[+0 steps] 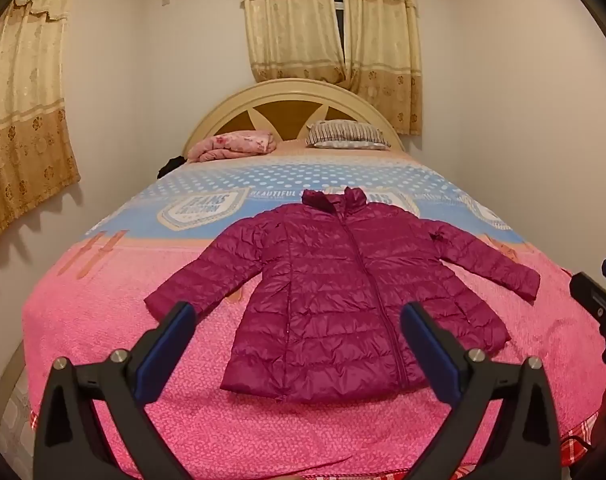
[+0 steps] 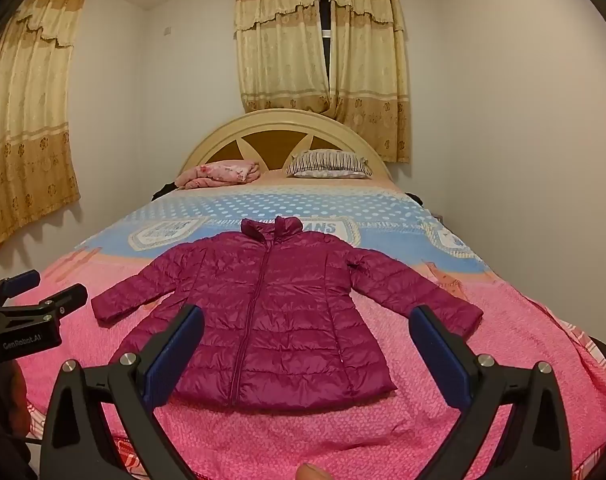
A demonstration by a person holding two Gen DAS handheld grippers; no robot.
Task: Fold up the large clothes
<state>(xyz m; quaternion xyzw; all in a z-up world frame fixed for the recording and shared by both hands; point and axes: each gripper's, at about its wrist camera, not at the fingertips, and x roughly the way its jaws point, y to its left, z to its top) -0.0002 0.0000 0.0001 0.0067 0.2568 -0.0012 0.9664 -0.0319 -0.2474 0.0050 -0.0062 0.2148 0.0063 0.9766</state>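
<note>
Nearest of all, the left gripper (image 1: 299,334) hangs over the foot of the bed with its jaws spread wide and nothing between them, and the right gripper (image 2: 305,338) does the same beside it, equally wide and empty; both are held back from the jacket, short of its hem, which suits a start where the whole garment must be taken in before a hold is chosen. Each tool points straight along the jacket's length, so the two blue pads frame its lower half. The jacket (image 1: 339,296) itself, a magenta quilted one, lies face up on the pink bedspread (image 1: 103,320), zipped shut, hem toward the grippers and collar away from them, with both sleeves spread out to either side of the body. That flat, open lay seems deliberate: a sleeve already stretched out can be pinched at the cuff and carried across the chest without untangling. No fold has been made yet, so I judge the task to be at its very beginning. Beyond the jacket's collar the cover turns blue with white dots. Farther past the jacket, against the curved headboard (image 2: 281,128), sit a bundled pink blanket (image 2: 219,174) and a striped pillow (image 2: 329,164), and something dark lies at the bed's left edge near the blanket, too small to identify. Behind it all hang yellow curtains (image 1: 327,24).
</note>
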